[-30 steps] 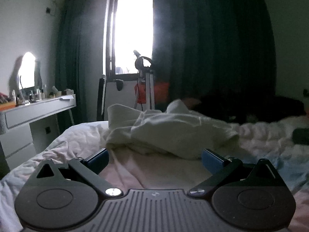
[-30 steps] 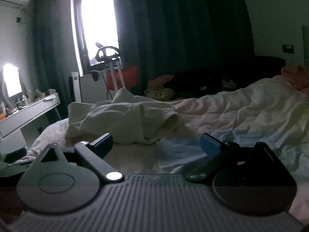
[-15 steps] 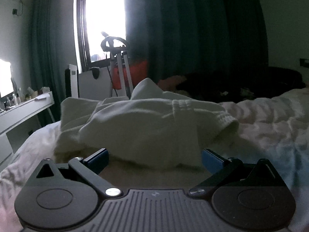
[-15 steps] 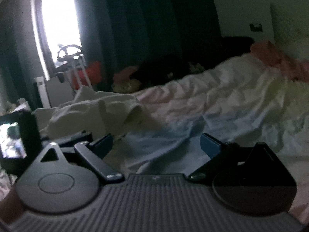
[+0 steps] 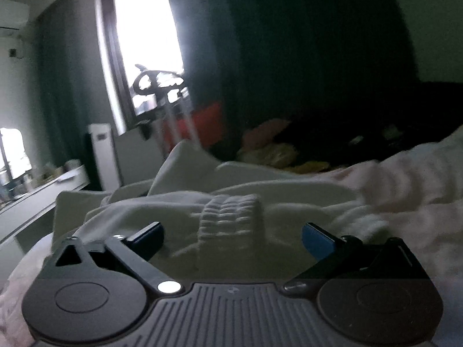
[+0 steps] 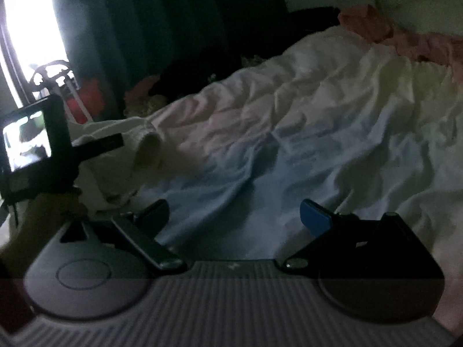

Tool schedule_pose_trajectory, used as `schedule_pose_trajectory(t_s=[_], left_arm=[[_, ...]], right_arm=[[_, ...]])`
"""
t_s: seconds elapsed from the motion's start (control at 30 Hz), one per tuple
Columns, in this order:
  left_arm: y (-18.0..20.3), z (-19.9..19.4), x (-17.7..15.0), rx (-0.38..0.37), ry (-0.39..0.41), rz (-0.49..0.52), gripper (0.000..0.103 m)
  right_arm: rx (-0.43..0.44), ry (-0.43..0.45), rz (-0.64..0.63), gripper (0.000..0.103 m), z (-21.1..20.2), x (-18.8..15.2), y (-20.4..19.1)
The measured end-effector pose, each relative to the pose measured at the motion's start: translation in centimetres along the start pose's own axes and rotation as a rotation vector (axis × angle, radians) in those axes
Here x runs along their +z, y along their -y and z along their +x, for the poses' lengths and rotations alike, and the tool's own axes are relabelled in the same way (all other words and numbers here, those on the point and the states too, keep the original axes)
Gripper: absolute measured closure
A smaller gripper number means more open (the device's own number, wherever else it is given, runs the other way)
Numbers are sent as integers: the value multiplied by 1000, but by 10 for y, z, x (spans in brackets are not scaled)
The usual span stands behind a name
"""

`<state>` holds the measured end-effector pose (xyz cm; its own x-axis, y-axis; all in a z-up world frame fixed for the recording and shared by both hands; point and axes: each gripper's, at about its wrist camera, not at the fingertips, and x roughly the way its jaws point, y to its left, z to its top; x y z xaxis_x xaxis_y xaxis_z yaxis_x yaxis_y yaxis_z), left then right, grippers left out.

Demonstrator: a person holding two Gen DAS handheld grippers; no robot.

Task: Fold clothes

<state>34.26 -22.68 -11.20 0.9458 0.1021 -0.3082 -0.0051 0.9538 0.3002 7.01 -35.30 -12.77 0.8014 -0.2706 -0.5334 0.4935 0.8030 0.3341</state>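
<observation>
A crumpled white garment (image 5: 231, 211) with a ribbed cuff lies on the bed. In the left wrist view it fills the space right in front of my left gripper (image 5: 231, 235), which is open and empty, its fingers on either side of the cuff. In the right wrist view the garment (image 6: 136, 144) lies at the left, partly hidden behind the left gripper's body and camera screen (image 6: 29, 141). My right gripper (image 6: 234, 217) is open and empty over the pale bed cover, to the right of the garment.
The rumpled pink, blue and white bed cover (image 6: 318, 133) spreads right. Pink cloth (image 6: 405, 37) lies at the far head end. A dark heap (image 5: 347, 136) sits by the dark curtain. A window, metal stand (image 5: 170, 110) and dresser (image 5: 34, 199) are at left.
My left gripper has moved closer to the white garment, so the ribbed cuff now sits between its fingers. My right gripper has swung right over the bed cover; the left gripper now shows at its left.
</observation>
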Motion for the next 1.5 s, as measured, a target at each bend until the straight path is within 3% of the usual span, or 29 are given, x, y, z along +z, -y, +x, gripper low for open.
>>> schedule_pose_trajectory(t_s=[0.03,0.07,0.1,0.13,0.27,0.43,0.67,0.77,0.87,1.03,1.1,1.2,1.3,1.5], left_arm=[[-1,9,3,23,-15,-3,18],[-4,17,6,42,-28,-5,39],[-8,22,10,44,-37,-9,49],[-15,24,14,25,-41,-25,67],[-51,-1,24,-13,17,-92,83],[-109,-80,36,-96,143,-114,88],[-207,-200,32,-202,303,-124,89],[-250,-241,9,-225,314,-165,89],[-292,-263,-24,-208,290,-208,90],[-362,-252,-83,-139,118,-321,92],[-382,-244,-100,-112,70,-369,92],[-403,-231,-120,-73,14,-413,92],[-408,-217,-120,-51,-10,-404,92],[-390,-209,-127,-58,-45,-349,91]], right_arm=[[-4,-5,3,4,3,-1,1],[-6,-9,3,4,6,-1,2],[-10,-11,4,4,8,-1,2],[-17,-10,7,4,10,-1,3],[-26,7,12,4,8,-1,6],[-44,41,13,4,-2,0,9],[-36,191,-33,4,-43,8,3],[48,214,-75,4,-64,8,-7],[199,150,-135,4,-81,-1,-20],[426,-118,-202,5,-83,-28,-34],[475,-175,-277,5,-80,-40,-48],[495,-177,-394,6,-75,-57,-78],[475,-202,-466,29,-54,-73,-104],[465,-249,-464,44,-9,-93,-127]])
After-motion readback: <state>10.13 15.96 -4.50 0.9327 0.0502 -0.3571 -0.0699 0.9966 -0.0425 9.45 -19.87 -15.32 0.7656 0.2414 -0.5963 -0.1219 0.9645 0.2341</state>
